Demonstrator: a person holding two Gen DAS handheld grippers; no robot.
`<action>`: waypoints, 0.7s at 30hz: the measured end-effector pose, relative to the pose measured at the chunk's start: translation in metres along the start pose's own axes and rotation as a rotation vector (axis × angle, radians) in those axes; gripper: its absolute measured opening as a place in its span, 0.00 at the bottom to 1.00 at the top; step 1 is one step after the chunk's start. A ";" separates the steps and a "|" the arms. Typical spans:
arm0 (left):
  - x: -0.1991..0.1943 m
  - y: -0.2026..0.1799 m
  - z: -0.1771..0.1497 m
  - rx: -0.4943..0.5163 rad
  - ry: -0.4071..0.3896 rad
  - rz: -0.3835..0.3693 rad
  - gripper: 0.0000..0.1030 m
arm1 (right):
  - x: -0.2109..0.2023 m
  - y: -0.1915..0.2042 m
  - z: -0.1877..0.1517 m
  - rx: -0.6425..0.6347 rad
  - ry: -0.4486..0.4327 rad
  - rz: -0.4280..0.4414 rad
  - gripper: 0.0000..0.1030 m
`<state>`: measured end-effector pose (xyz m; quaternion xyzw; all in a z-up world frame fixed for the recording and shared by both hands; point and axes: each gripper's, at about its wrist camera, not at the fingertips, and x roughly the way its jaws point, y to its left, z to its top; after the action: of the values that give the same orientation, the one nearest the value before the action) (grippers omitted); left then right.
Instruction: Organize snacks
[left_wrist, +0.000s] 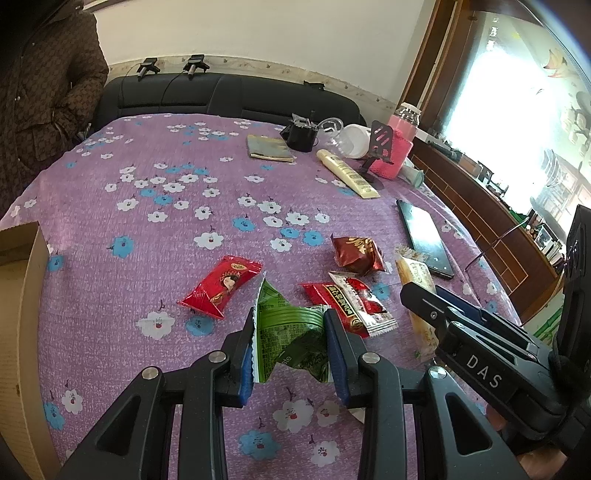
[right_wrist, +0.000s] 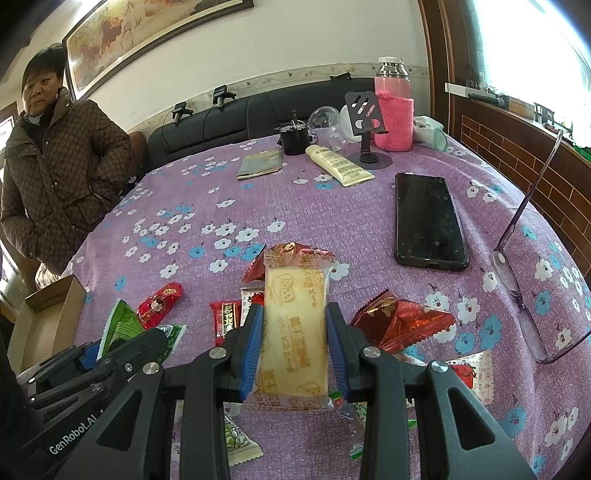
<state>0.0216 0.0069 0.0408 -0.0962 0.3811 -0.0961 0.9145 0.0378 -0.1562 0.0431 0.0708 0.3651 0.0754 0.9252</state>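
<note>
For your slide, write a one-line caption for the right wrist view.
Right gripper grips a pale yellow biscuit packet above scattered snack packets on the purple floral tablecloth.

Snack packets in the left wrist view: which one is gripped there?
The green packet, crumpled between the left gripper fingers. The red packets lie loose on the cloth; the pale biscuit packet is in the right gripper.

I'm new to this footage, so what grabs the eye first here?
Each gripper is clamped on a snack: the left gripper holds a green packet, the right gripper a pale yellow biscuit pack. Red packets lie scattered on the purple flowered tablecloth.
</note>
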 end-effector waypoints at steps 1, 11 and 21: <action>-0.001 -0.001 0.000 0.002 -0.003 -0.003 0.33 | -0.001 0.001 0.000 -0.001 -0.003 0.000 0.31; -0.019 -0.010 0.001 0.003 -0.029 -0.005 0.33 | -0.011 0.003 0.002 -0.015 -0.042 0.003 0.31; -0.076 -0.007 -0.008 0.001 -0.097 -0.011 0.34 | -0.033 0.017 -0.001 -0.029 -0.082 0.042 0.31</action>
<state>-0.0368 0.0184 0.0887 -0.1021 0.3359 -0.0966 0.9314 0.0117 -0.1462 0.0680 0.0679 0.3242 0.0970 0.9386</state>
